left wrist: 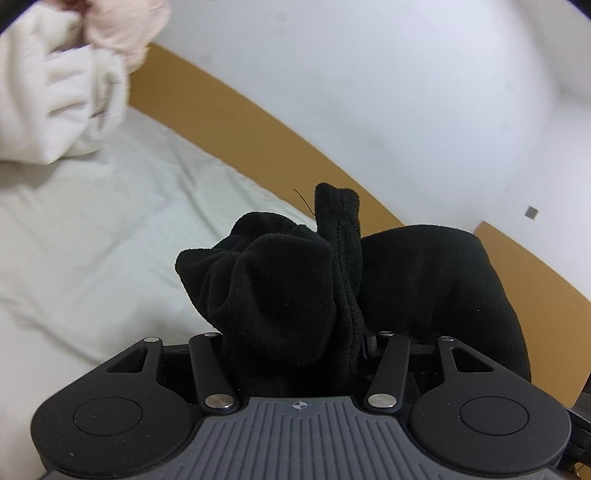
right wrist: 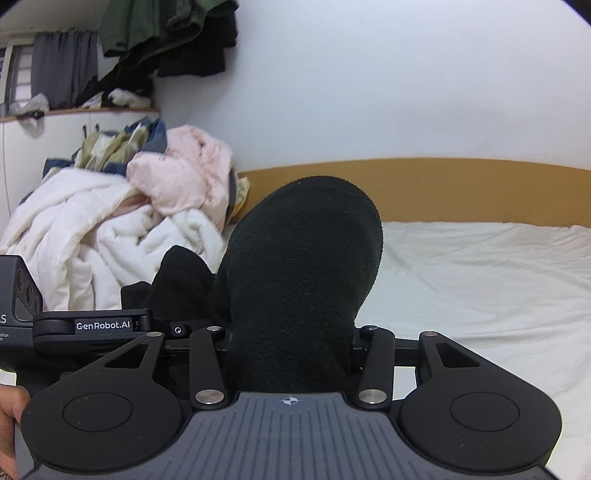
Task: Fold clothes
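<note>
On the unit at the near left edge of my right wrist view I read "GenRobot.AI" (right wrist: 103, 325) in white on a black housing; beside it only the cut-off letter "S" and some small print too fine to make out. My right gripper (right wrist: 291, 347) has a thick bunch of black fleece garment (right wrist: 303, 266) bulging up between its linkage arms; the fingertips are buried under the cloth, so I cannot see them, but the jaws are drawn in on the fabric. My left gripper (left wrist: 299, 347) likewise pinches the same black garment (left wrist: 280, 288), here crumpled, with a stitched seam edge standing upright and a loose thread at its top; its fingers are hidden too. The fabric is matte, napped and soft-looking, held up off the bed between the two grippers. Beyond lies a wrinkled white sheet (right wrist: 480, 280) on the bed, bounded at the far side by a smooth tan wooden headboard (right wrist: 443, 188) against a plain white wall. To the far left sits a laundry pile (right wrist: 122, 221) of fluffy white and pink items, blurred in the left wrist view. Farther left, grey curtains (right wrist: 62, 66) and dark hanging clothes (right wrist: 170, 33), cut off at the frame edge.
</note>
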Available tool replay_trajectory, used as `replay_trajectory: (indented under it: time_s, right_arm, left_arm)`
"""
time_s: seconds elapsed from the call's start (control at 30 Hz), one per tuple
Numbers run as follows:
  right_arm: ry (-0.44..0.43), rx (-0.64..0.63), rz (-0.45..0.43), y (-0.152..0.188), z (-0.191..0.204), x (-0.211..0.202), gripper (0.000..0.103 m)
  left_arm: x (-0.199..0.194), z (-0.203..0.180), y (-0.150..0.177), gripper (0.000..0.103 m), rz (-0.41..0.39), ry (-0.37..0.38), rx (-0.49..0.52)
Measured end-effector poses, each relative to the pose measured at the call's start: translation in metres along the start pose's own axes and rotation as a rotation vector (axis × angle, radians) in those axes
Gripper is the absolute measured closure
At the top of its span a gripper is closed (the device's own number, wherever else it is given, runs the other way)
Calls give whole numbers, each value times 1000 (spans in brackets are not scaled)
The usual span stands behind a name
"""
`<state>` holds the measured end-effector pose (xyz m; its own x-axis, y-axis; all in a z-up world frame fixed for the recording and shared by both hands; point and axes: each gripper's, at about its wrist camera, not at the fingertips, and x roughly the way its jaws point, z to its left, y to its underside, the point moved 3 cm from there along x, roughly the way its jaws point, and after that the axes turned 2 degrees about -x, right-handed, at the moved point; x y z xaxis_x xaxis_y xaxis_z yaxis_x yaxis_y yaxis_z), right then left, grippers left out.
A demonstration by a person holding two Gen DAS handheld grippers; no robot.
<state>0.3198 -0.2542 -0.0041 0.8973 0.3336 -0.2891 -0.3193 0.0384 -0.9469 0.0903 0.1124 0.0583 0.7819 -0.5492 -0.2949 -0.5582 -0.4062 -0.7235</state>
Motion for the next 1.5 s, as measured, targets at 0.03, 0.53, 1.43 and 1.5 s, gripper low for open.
replay_trajectory:
  time_s: [0.03, 0.53, 1.43, 1.5]
  right_arm:
    - [9, 9, -14, -3, -10, -6, 55]
    - [251, 163, -147, 12, -215, -101, 55]
    - [424, 485, -72, 125, -433, -89, 46]
    - [434, 471, -67, 128, -430, -89, 44]
  left_arm:
    - [8, -14, 0, 49, 4, 10, 20]
    - [165, -237, 88, 49, 161, 205, 232]
    - [349, -303, 224, 43, 324, 189, 274]
    - [349, -305, 224, 43, 323, 191, 279]
